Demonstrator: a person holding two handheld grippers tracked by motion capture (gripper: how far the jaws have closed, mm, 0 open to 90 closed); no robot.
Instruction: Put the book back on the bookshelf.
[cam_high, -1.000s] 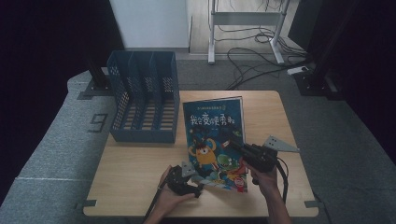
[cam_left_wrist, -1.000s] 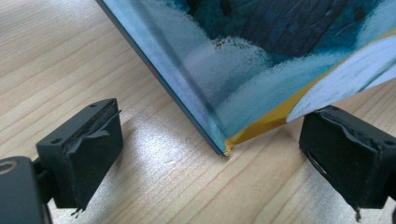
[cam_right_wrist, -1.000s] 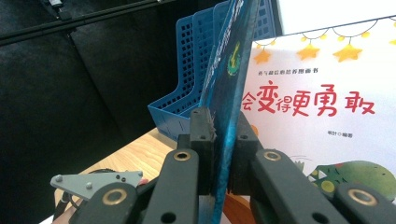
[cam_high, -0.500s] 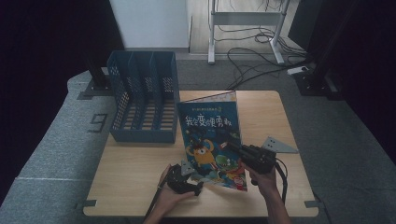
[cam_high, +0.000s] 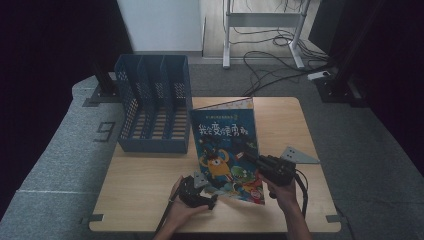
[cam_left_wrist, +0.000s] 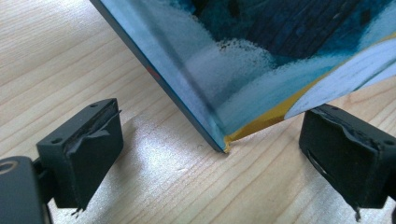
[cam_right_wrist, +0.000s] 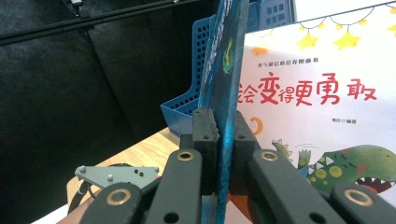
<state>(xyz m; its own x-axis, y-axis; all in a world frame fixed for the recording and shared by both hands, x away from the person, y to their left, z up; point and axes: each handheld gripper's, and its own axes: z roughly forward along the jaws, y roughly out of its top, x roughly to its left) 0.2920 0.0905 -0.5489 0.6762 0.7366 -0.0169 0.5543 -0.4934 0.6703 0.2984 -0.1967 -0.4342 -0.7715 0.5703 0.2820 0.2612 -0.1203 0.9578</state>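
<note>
Wooden table (cam_high: 150, 200): right gripper (cam_high: 256, 161) clamps the picture book's (cam_high: 225, 145) cover beside the blue file rack (cam_high: 155, 105); left gripper (cam_high: 202, 192), jaws wide, straddles the book's raised near corner.

The left gripper (cam_high: 198, 192) is a black, chunky tool with a small grey three-cornered plate on top, fixed with dark screws, and a thin black cable trailing back from it. Its fingers (cam_left_wrist: 81, 151) are blocky black pads, each with small screw holes along the edge and a worn, peeling rubber face. The right gripper (cam_high: 265, 165) is black too, carries a larger grey three-cornered plate, and trails a thicker black cable in a loop. Its fingers (cam_right_wrist: 204, 135) are narrow black bars on flat black links joined by brass-ringed pivots. Both forearms are bare, with no sleeves showing.
</note>
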